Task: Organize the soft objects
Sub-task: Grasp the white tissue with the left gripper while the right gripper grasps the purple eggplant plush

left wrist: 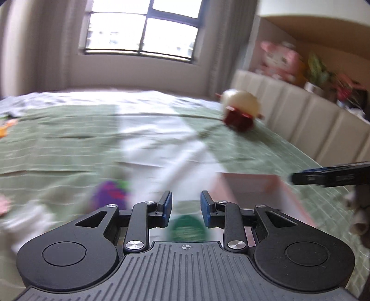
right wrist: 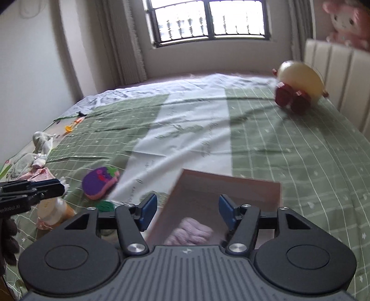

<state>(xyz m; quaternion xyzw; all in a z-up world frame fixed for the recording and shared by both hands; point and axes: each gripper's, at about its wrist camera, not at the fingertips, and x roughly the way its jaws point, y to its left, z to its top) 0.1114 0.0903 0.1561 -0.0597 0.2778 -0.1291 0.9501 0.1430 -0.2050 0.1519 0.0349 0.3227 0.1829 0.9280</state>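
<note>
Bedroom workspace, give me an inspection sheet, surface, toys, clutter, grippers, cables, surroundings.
Surface: bed with a green checked and white cover, wrinkled.
Job's things: open cardboard box in front of the right gripper, a pink soft item inside; purple plush left of the box; cream and red plush near the headboard; green plush piece under the left gripper.
Clutter: grey and pink soft toys at the bed's left edge; small orange item.
Grippers: left gripper open, nothing between its jaws; right gripper open over the box.
Cables: nothing seen.
Surroundings: window, curtains, padded headboard, pink plush on a shelf.
</note>
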